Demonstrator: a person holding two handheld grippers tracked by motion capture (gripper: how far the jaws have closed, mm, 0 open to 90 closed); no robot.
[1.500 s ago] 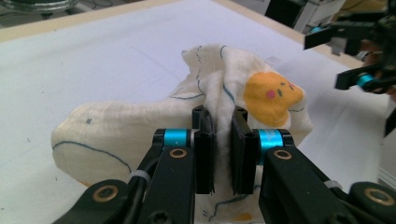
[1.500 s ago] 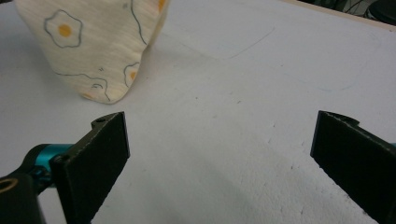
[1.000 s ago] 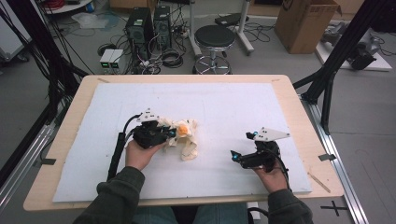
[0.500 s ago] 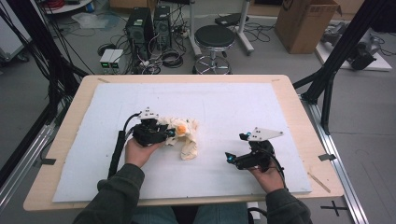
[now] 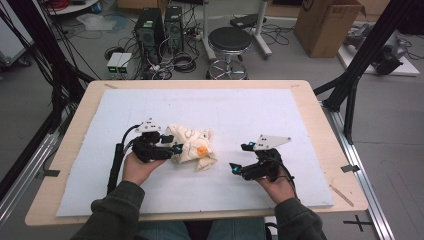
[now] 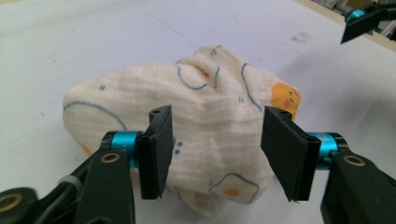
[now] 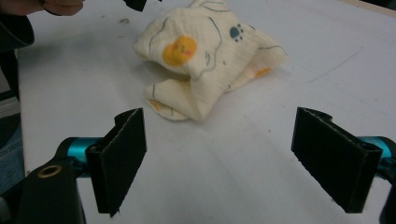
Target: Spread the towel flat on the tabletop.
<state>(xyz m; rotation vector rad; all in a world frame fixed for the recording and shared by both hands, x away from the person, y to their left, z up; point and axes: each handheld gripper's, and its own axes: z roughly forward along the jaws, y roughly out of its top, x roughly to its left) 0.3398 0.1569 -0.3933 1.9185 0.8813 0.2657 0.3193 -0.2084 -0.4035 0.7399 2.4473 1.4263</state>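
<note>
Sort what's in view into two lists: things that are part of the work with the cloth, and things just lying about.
In the job:
- crumpled cream cloth on the white mat
- left gripper, jaws just opened, standing apart in front of the cloth
- right gripper, open, short of the cloth

Lying about:
- stool
- cardboard box
- computer towers

The left gripper (image 6: 215,154) has just been opening, releasing the bunched cloth (image 6: 205,112).

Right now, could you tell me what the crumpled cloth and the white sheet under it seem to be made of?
The cloth looks like soft cotton muslin: matte cream, fine crinkled weave, printed eggs and paw marks. The white sheet looks like rigid foam or coated board, matte, faintly scuffed; I cannot tell which.
</note>
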